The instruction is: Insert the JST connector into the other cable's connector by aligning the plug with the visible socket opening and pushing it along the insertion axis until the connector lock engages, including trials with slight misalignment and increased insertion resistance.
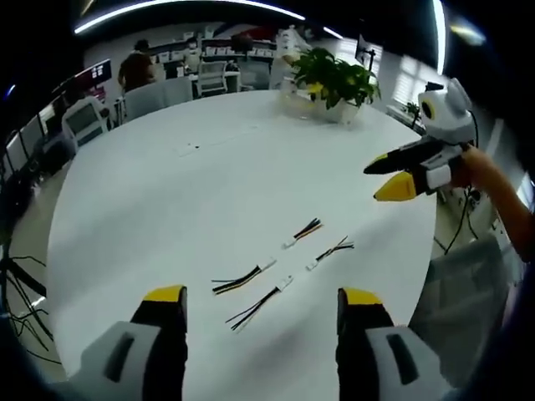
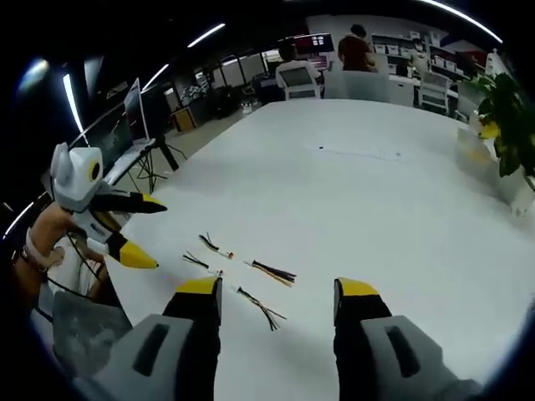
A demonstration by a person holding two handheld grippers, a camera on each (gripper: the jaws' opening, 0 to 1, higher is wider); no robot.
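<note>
White table (image 1: 167,184) carries four short cable pieces (image 1: 280,271) with small connectors, lying loose just ahead of left gripper (image 1: 259,305). None picked yet. Judgement: choose mating plug-and-socket pair, grip each near connector body, keep wires clear. Left jaws wide apart, empty. Right gripper (image 2: 276,301) likewise spread wide, empty, hovering above cables.

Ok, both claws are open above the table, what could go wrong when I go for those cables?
1. Four short cables lie close together, so a wide-open left claw could pinch two or nudge a neighbour.
2. The connectors are tiny; a grab on the wires could leave the plug crooked.
3. The right claw could collide with it.
</note>
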